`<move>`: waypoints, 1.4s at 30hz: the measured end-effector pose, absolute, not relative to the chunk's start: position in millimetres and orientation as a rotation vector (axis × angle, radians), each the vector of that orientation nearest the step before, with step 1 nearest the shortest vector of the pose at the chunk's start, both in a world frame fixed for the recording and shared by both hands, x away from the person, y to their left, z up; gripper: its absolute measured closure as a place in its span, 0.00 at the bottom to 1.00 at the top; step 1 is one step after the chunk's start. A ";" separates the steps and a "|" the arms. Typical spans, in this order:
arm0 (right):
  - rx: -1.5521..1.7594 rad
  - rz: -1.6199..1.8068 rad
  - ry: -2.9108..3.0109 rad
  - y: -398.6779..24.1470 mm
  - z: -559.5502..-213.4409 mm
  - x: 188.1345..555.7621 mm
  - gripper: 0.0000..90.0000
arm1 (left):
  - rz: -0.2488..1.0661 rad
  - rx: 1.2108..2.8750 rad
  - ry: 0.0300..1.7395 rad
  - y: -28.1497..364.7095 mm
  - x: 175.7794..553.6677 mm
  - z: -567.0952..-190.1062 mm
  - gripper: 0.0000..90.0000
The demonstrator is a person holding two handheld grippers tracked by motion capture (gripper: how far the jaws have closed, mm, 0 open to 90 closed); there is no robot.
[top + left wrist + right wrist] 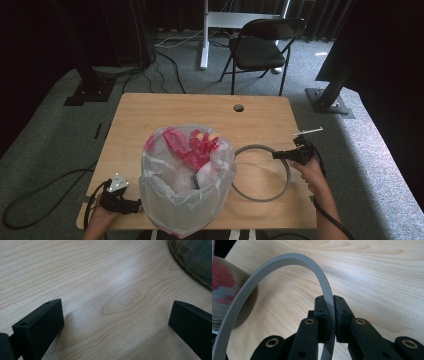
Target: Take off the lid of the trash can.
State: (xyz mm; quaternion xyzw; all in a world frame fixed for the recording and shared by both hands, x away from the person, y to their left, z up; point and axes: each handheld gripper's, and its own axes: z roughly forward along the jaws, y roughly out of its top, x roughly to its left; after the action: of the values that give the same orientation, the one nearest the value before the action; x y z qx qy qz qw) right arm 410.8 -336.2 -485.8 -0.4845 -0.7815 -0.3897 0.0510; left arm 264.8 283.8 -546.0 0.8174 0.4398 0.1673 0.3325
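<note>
Overhead, high view: thin grey plastic ring [261, 172] lies on the pale wooden table [200, 107] beside the bag-lined bin [186, 192].
Left gripper view: left gripper [116, 322] released, empty.
Right gripper view: right gripper [330, 303] clenched on the ring's rim.
Risk: narrow edge hold; ring may twist free.

Cut off and hidden

The bin [186, 200] runs off the bottom edge; its liner [220, 165] hides the ring's [280, 192] left arc.
</note>
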 end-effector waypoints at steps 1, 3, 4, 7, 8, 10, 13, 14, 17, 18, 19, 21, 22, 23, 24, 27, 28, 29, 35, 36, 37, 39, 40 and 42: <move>-1.477 -1.177 -2.384 -336.0 -487.0 411.3 0.91 | 0.437 2.135 1.149 283.8 264.8 -546.0 0.00; -1.481 -1.164 -2.389 -335.9 -489.1 412.0 0.91 | 0.437 2.135 1.149 283.9 264.8 -545.9 0.00; -1.483 -1.155 -2.391 -336.0 -490.3 412.6 0.90 | 0.437 2.136 1.149 283.8 264.8 -545.9 0.00; -1.508 -1.107 -2.421 -335.6 -494.1 414.0 0.89 | 0.430 2.127 1.150 284.6 265.0 -545.9 0.00; -1.511 -1.096 -2.425 -335.9 -495.3 414.4 0.89 | 0.428 2.125 1.150 284.9 265.1 -545.9 0.00; -1.514 -1.093 -2.422 -336.4 -496.3 414.7 0.89 | 0.430 2.127 1.150 284.6 265.0 -545.9 0.00; -1.523 -1.094 -2.412 -338.7 -498.2 415.2 0.89 | 0.431 2.128 1.149 284.4 264.9 -546.0 0.00; -1.524 -1.093 -2.410 -339.3 -498.7 415.5 0.89 | 0.430 2.127 1.149 284.5 265.0 -546.0 0.00; -1.530 -1.075 -2.416 -340.6 -499.5 415.7 0.89 | 0.431 2.128 1.150 284.4 264.9 -546.0 0.00; -1.538 -1.062 -2.422 -340.7 -499.9 415.7 0.86 | 0.431 2.128 1.150 284.3 264.9 -546.0 0.00; -1.545 -1.043 -2.430 -340.7 -500.5 416.0 0.83 | 0.432 2.130 1.150 284.2 264.9 -545.9 0.00; -1.545 -1.017 -2.444 -340.6 -501.3 415.8 0.79 | 0.432 2.129 1.150 284.2 264.9 -546.0 0.00; -1.549 -1.010 -2.447 -340.9 -501.4 415.7 0.79 | 0.432 2.129 1.149 284.3 264.9 -546.0 0.00; -1.552 -1.009 -2.448 -341.4 -501.5 415.5 0.78 | 0.431 2.128 1.150 284.4 264.9 -546.0 0.00; -1.557 -1.015 -2.446 -342.5 -501.1 415.3 0.78 | 0.430 2.128 1.150 284.4 265.0 -545.9 0.00; -1.564 -1.042 -2.439 -345.2 -497.9 414.5 0.74 | 0.432 2.130 1.150 284.2 265.0 -545.9 0.00; -1.565 -1.050 -2.440 -345.3 -496.1 413.9 0.72 | 0.431 2.128 1.150 284.3 265.0 -546.0 0.00; -1.562 -1.064 -2.440 -345.2 -493.7 413.0 0.68 | 0.430 2.128 1.149 284.5 265.1 -545.9 0.00; -1.502 -1.205 -2.454 -338.9 -476.7 404.6 0.42 | 0.430 2.128 1.149 284.4 265.0 -545.9 0.00; -1.479 -1.242 -2.453 -337.4 -474.3 402.9 0.38 | 0.431 2.128 1.149 284.3 264.9 -545.9 0.00; -1.445 -1.268 -2.457 -335.1 -471.8 400.9 0.33 | 0.432 2.130 1.150 284.2 264.6 -545.9 0.00; -1.390 -1.313 -2.478 -331.3 -467.4 397.2 0.32 | 0.433 2.132 1.146 283.8 264.1 -546.0 0.00; -1.341 -1.369 -2.467 -328.9 -464.6 395.0 0.29 | 0.432 2.132 1.146 283.7 263.7 -546.0 0.00; -1.261 -1.450 -2.490 -323.6 -459.2 390.4 0.23 | 0.421 2.130 1.147 284.4 263.3 -545.5 0.00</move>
State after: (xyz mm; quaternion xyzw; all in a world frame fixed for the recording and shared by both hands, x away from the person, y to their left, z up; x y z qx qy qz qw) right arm 390.4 -323.6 -459.2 -0.4009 -0.7916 -0.4611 -0.0018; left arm 263.3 284.4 -545.5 0.8168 0.4400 0.1615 0.3363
